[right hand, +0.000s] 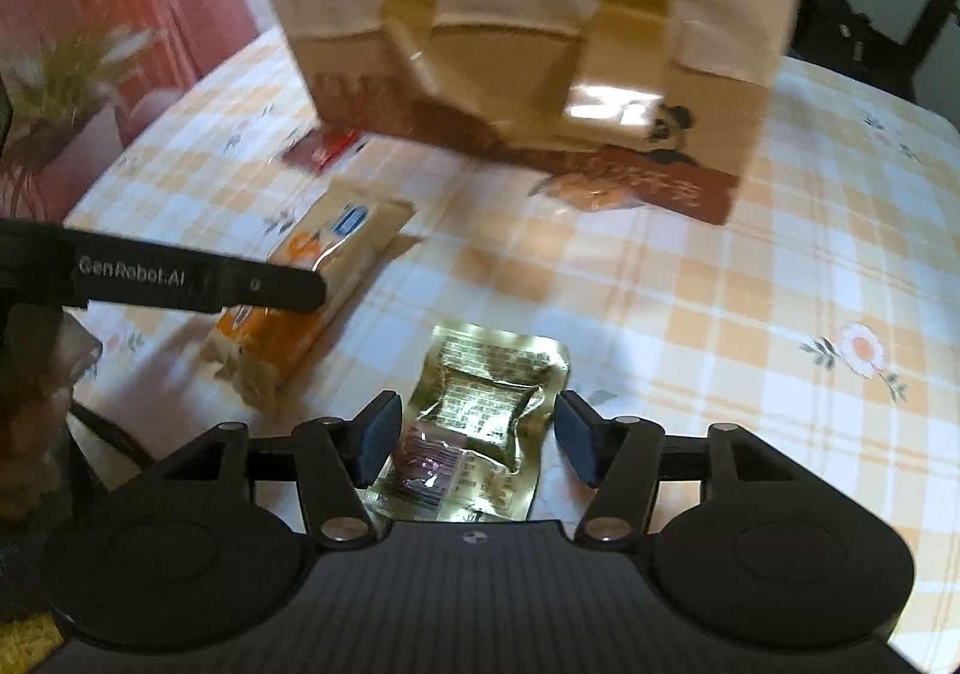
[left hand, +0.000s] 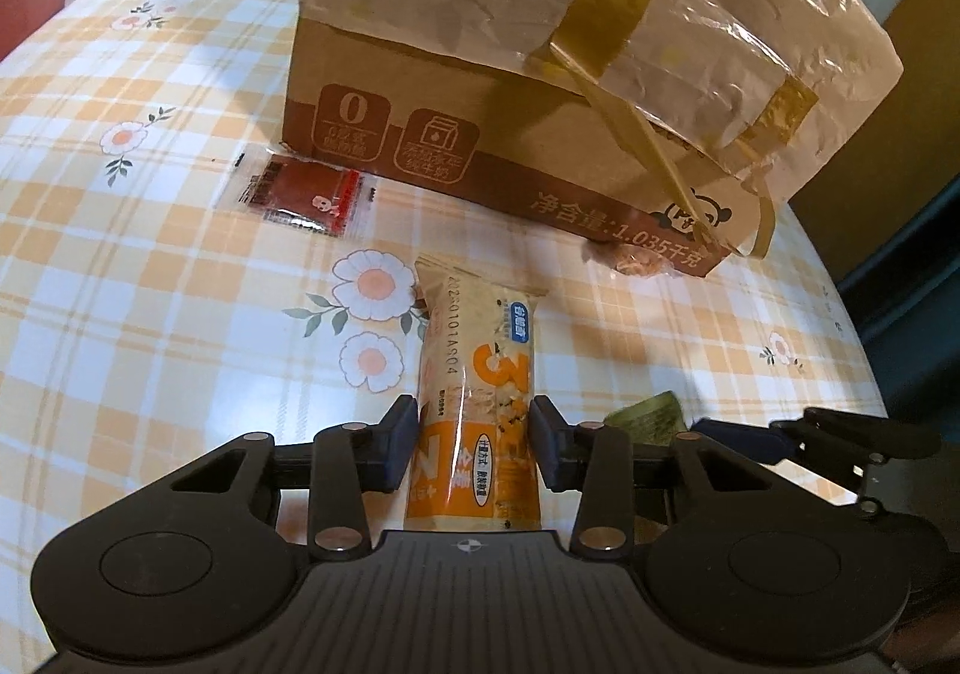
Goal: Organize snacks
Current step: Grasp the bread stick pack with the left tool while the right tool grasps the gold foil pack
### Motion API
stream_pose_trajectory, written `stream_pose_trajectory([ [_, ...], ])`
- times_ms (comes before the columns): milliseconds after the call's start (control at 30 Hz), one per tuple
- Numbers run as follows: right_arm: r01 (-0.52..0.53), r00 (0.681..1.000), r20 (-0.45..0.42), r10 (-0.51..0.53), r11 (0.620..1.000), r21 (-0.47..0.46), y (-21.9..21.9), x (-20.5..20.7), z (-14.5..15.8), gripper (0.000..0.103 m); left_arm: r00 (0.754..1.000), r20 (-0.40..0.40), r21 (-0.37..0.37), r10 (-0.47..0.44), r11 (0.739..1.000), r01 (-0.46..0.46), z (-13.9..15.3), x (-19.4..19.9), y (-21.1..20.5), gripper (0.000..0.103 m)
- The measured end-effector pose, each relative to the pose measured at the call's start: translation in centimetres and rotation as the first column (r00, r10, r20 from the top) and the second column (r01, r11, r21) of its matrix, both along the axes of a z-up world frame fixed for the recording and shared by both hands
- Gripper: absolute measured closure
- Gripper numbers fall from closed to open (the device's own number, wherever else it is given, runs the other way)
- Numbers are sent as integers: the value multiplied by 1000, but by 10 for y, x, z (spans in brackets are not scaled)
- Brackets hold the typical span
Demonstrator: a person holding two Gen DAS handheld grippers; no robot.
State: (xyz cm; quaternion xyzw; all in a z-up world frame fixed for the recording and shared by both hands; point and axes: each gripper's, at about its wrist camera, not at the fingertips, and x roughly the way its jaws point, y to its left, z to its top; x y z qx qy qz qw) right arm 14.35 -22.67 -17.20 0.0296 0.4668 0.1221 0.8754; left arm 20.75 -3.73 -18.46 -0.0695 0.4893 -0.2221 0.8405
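Note:
In the left wrist view my left gripper [left hand: 474, 443] is shut on an orange and cream snack bar [left hand: 477, 374] that lies lengthwise on the checked tablecloth [left hand: 150, 254]. The bar also shows in the right wrist view [right hand: 312, 278], with the left gripper's finger across it. My right gripper [right hand: 474, 437] is open, its pads on either side of a gold foil snack packet [right hand: 474, 428] lying flat on the cloth; they do not touch it. The packet's green-gold edge shows in the left wrist view [left hand: 648, 419]. A red sachet [left hand: 300, 191] lies by the box.
A taped brown cardboard box [left hand: 540, 92] stands at the back of the table, seen blurred in the right wrist view [right hand: 540, 44]. A small crumpled snack [left hand: 630, 257] lies at its front corner. The table edge curves off at right. Pink furniture [right hand: 90, 44] stands at left.

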Motion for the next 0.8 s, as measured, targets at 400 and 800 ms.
stream_pose_trajectory([
  [400, -73, 996, 33, 77, 991, -112, 18, 5, 0, 43, 1000, -8, -17, 8, 1000, -8, -4, 2, 5, 57],
  [800, -137, 989, 38, 142, 984, -116, 17, -5, -4, 32, 1000, -8, -14, 9, 1000, -9, -4, 2, 3, 57],
])
